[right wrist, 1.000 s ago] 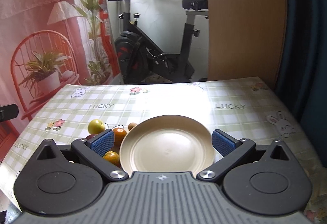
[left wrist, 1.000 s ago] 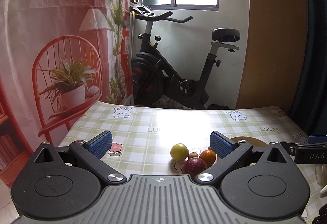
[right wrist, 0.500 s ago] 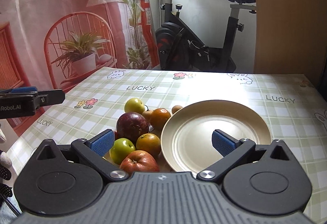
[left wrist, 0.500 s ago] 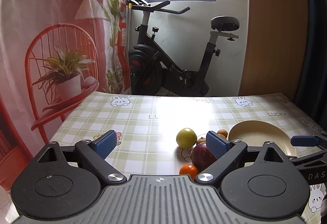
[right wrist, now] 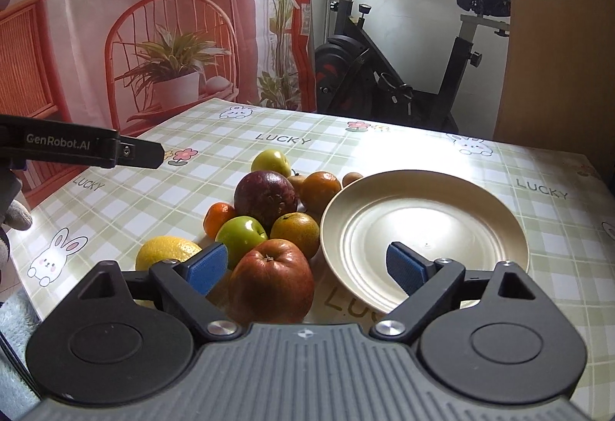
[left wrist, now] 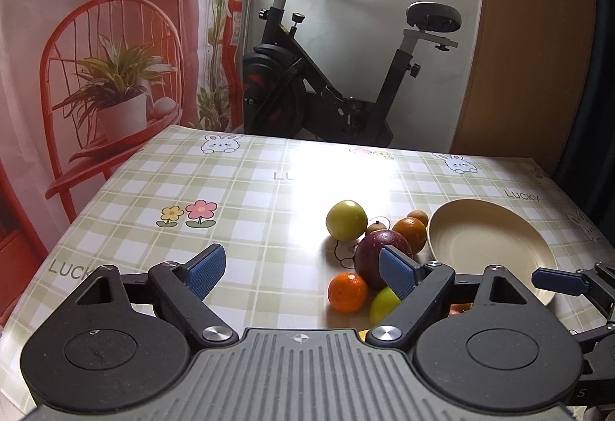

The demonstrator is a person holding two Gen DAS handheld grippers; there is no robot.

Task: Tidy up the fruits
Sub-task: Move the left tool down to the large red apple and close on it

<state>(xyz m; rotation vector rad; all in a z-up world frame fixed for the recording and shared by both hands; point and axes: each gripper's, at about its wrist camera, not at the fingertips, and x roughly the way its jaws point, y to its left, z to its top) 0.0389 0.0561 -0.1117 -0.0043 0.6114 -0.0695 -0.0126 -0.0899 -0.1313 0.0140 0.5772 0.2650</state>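
A pile of fruit lies on the checked tablecloth left of a cream plate [right wrist: 423, 228]. In the right wrist view a red apple [right wrist: 271, 280] is nearest, with a green apple [right wrist: 240, 234], a lemon [right wrist: 165, 252], a dark purple fruit [right wrist: 265, 196] and oranges [right wrist: 296, 230] around it. My right gripper [right wrist: 305, 269] is open, the red apple just in front of its fingers. My left gripper [left wrist: 301, 273] is open over bare cloth; the purple fruit [left wrist: 374, 248], a tangerine [left wrist: 348, 292] and a yellow-green fruit [left wrist: 346, 220] lie ahead to its right. The plate [left wrist: 488, 248] holds nothing.
An exercise bike [left wrist: 334, 82] stands behind the table's far edge. A printed curtain [left wrist: 107, 36] hangs at the left, a wooden panel [left wrist: 530, 36] at the right. The left gripper's arm [right wrist: 80, 148] crosses the right wrist view, a gloved hand [right wrist: 11, 217] at the edge.
Both grippers have risen and tilted down, so more of the table shows. The right one has swung left from the plate toward the fruit pile. Both stay open.
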